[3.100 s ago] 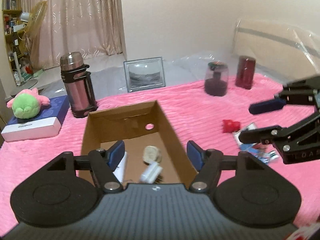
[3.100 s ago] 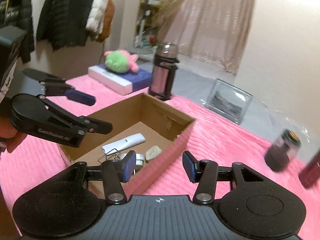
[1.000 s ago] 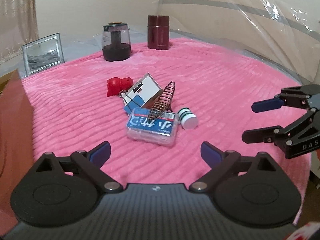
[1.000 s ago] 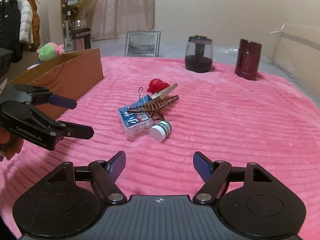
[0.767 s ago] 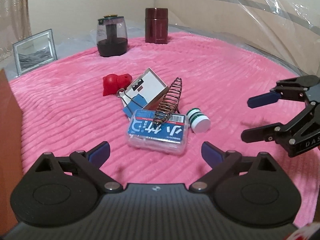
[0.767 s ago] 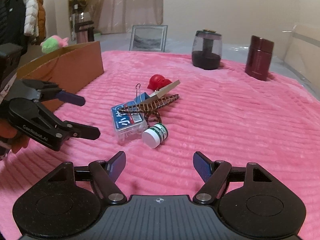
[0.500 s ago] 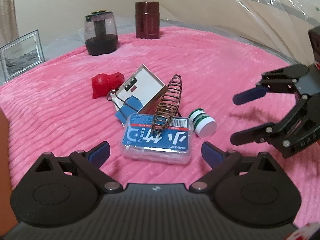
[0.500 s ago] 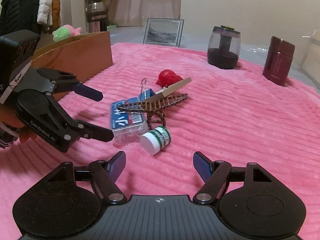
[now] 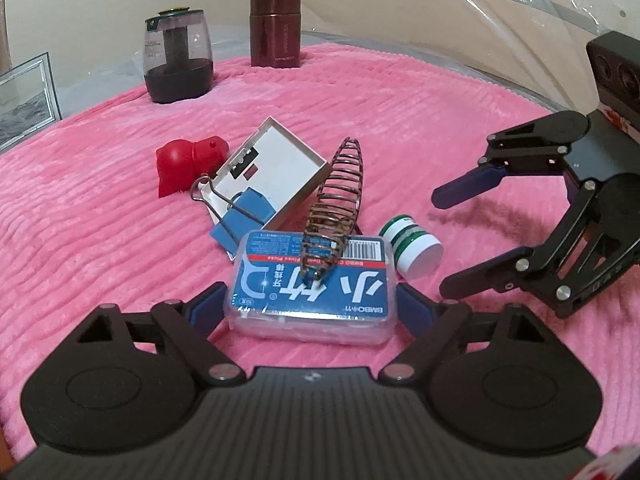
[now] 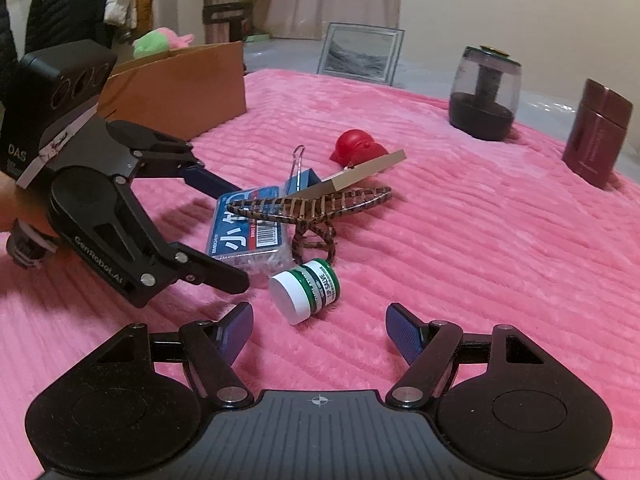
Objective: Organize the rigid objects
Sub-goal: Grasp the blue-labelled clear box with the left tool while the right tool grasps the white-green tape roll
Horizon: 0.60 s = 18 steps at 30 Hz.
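A clear plastic box with a blue label [image 9: 312, 284] lies on the pink blanket, with a brown hair claw [image 9: 336, 204] resting across it. My left gripper [image 9: 310, 306] straddles this box; its jaws are closing and both pads sit against the box's short ends, as the right wrist view also shows for the left gripper [image 10: 234, 234]. A small green and white lip salve jar [image 10: 304, 292] lies on its side just ahead of my right gripper [image 10: 320, 320], which is open with nothing between its fingers. From the left wrist, the right gripper [image 9: 444, 242] is beside the jar [image 9: 412, 250].
Behind the box lie a white tray [image 9: 276, 168], a blue binder clip [image 9: 244, 212] and a red figure [image 9: 184, 160]. A cardboard box [image 10: 176, 84] stands at the left. A dark jar [image 9: 176, 60], a maroon canister [image 9: 275, 28] and a picture frame [image 10: 360, 54] stand at the back.
Both grippers have come forward and down to the pile. The left jaws have narrowed around the clear box. The right gripper now sits close behind the jar.
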Each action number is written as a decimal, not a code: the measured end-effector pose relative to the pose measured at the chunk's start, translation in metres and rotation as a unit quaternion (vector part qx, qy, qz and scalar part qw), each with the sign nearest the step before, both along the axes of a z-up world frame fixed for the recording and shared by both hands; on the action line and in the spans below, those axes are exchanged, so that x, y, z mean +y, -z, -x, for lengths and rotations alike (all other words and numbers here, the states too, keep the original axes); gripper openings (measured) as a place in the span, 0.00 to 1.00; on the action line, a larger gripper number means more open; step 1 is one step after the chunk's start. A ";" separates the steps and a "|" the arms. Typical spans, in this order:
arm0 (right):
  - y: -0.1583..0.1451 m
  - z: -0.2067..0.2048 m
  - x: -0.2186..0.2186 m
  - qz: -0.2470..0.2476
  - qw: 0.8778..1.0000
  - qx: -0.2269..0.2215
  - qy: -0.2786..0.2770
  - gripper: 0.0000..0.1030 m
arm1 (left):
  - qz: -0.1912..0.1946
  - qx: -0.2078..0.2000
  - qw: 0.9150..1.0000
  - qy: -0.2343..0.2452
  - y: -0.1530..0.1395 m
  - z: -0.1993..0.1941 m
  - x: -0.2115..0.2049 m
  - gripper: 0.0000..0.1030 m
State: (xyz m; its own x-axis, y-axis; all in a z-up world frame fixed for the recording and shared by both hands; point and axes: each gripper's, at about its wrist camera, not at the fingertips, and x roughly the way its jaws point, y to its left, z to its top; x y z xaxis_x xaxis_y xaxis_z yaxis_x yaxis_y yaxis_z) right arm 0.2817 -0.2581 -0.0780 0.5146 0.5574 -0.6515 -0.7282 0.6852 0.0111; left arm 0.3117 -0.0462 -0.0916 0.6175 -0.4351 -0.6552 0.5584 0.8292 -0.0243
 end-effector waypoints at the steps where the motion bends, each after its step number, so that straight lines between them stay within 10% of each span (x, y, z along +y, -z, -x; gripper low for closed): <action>1: 0.000 -0.001 0.001 0.001 1.000 0.000 -0.004 0.69 | 0.000 0.000 1.000 0.000 0.000 0.000 0.000 0.82; 18: 0.001 -0.019 0.017 0.013 0.999 0.004 -0.052 0.53 | 0.006 0.006 0.998 -0.063 -0.010 0.040 0.030 0.81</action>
State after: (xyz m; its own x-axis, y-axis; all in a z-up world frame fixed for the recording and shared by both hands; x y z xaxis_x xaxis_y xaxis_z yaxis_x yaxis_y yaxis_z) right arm 0.3002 -0.2410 -0.0793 0.4500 0.5893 -0.6710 -0.7948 0.6068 -0.0001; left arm 0.2721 -0.0160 -0.0818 0.6590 -0.3633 -0.6585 0.4501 0.8920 -0.0417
